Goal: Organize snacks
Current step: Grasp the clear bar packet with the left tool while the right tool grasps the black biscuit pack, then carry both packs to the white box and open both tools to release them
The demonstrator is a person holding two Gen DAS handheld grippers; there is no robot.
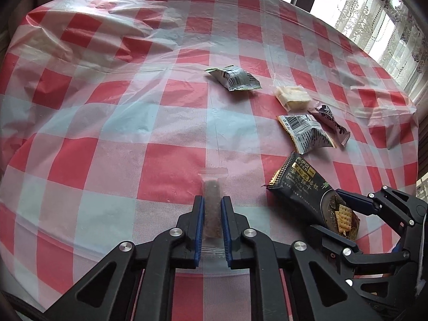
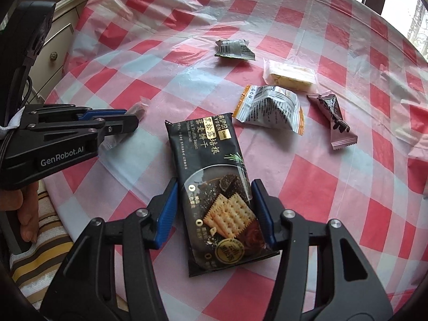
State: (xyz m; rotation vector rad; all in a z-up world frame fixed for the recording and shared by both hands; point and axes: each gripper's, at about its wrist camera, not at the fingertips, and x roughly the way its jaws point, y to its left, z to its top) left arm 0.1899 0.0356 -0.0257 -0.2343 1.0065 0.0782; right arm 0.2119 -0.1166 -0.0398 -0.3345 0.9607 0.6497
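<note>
My left gripper (image 1: 212, 200) is shut on a clear-wrapped brown snack bar (image 1: 213, 195) low over the checked tablecloth; it also shows at the left of the right wrist view (image 2: 133, 116). My right gripper (image 2: 215, 187) straddles a black cracker packet (image 2: 214, 184), its blue pads against both sides. That packet shows at the lower right of the left wrist view (image 1: 307, 190). Beyond lie a green-edged silver packet (image 2: 235, 50), a clear-wrapped pale bar (image 2: 290, 76), an orange-edged silver packet (image 2: 270, 107) and a pink-brown candy packet (image 2: 334, 120).
The round table carries a red and white checked plastic cloth (image 1: 107, 123) with wrinkles at the far left. A window with lace curtains (image 1: 379, 18) stands behind the table. A white cabinet (image 2: 53, 48) stands left of the table.
</note>
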